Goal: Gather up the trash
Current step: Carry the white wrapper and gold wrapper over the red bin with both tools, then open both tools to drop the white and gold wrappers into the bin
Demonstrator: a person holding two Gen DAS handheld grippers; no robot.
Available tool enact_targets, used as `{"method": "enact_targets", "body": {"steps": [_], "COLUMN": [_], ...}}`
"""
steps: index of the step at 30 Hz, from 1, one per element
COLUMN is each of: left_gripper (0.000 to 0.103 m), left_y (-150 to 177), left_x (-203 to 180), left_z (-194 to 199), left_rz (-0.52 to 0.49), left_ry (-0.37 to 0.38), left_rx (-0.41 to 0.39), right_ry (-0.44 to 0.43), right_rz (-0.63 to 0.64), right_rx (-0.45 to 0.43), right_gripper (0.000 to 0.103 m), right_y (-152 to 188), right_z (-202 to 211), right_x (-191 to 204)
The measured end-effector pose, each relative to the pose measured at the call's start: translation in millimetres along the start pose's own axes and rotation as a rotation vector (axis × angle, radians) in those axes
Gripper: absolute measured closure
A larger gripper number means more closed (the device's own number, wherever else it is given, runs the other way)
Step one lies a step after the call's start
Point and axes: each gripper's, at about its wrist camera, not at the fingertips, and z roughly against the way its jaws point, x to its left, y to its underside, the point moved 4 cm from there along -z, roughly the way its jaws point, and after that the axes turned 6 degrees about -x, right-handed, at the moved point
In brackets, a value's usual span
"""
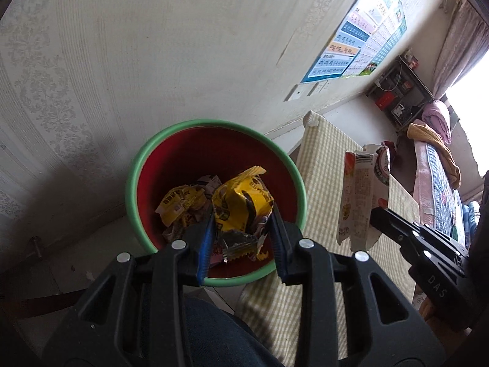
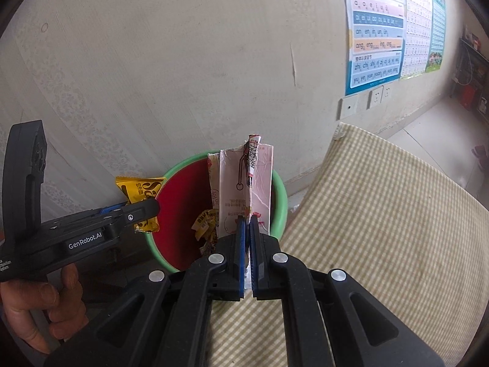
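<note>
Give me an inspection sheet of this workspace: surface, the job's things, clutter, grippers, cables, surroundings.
Surface: checked cloth beside the bin, bare where seen.
Job's things: bin, green rim, red inside, holds crumpled wrappers; yellow wrapper; pink carton.
Clutter: nothing seen on the cloth.
Grippers: left hand-held gripper shut on the yellow wrapper over the bin; right hand-held gripper shut on the pink carton, upright.
Cables: white lead at the far shelf.
Surroundings: papered wall, posters, sockets, bedding.

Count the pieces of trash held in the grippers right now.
2. A yellow snack wrapper is in the left gripper over the red bin; a flattened pink carton is in the right gripper. More wrappers lie in the bin.
</note>
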Motion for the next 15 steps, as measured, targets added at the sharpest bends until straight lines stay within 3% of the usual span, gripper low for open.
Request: {"method": "enact_targets", "body": {"steps": [15], "left_gripper": [0.07], "left_y": [-29.8], "left_x": [34.8], "left_z": [-6.6], "left_rz": [0.049], "left_ry": [-0.01], "left_rx": [-0.03], "right_ry": [-0.05], "right_rz": [0.078], "right_rx": [0.035], "right_gripper": [0.1], "right_y": [-24.3], "right_z": [-56.2], "right_x": [42.5]}}
